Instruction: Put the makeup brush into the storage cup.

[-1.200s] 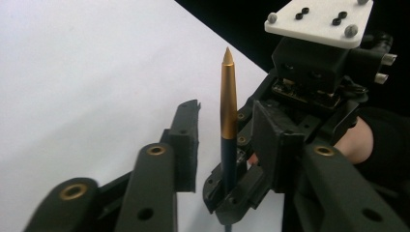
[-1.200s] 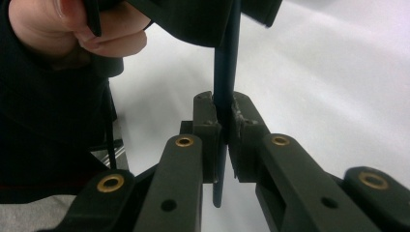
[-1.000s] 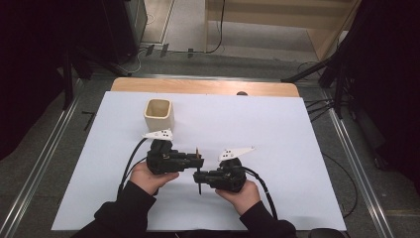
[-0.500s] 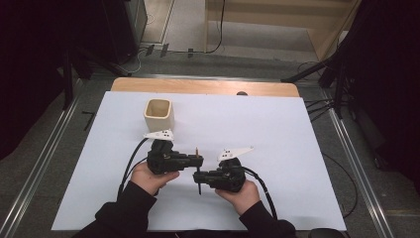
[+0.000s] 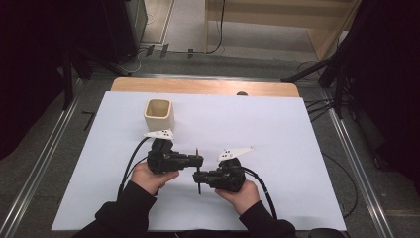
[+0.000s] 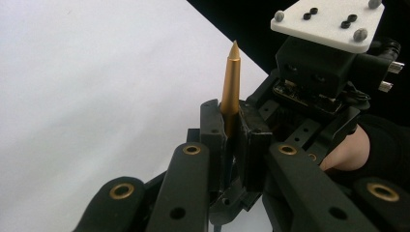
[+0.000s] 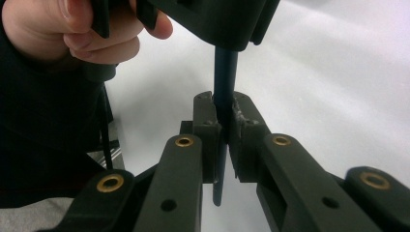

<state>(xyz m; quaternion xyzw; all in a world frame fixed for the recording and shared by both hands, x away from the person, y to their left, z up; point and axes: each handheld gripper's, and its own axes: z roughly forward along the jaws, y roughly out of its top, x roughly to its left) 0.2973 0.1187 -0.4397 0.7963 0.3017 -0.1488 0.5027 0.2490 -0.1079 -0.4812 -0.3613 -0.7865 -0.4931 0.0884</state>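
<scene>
A pen with a gold pointed tip (image 6: 231, 89) and a dark barrel (image 7: 225, 82) is held upright between my two grippers. In the high view the pen (image 5: 198, 171) stands over the white sheet near the front middle. My left gripper (image 6: 232, 121) is shut on the gold end, which pokes up past its pads. Just below it, my right gripper (image 7: 223, 113) is shut on the dark barrel. From above, the left gripper (image 5: 195, 161) and the right gripper (image 5: 200, 177) point at each other, tips almost touching.
A cream square cup (image 5: 159, 115) stands empty on the white sheet (image 5: 277, 129), behind the left hand. A strip of wooden tabletop (image 5: 198, 87) runs along the far edge. Cables trail from both grippers toward the person. Dark stands and floor cables surround the table.
The left gripper's jaws have closed in on the pen's upper end. Both hands stay where they were, and the right gripper keeps its grip.
</scene>
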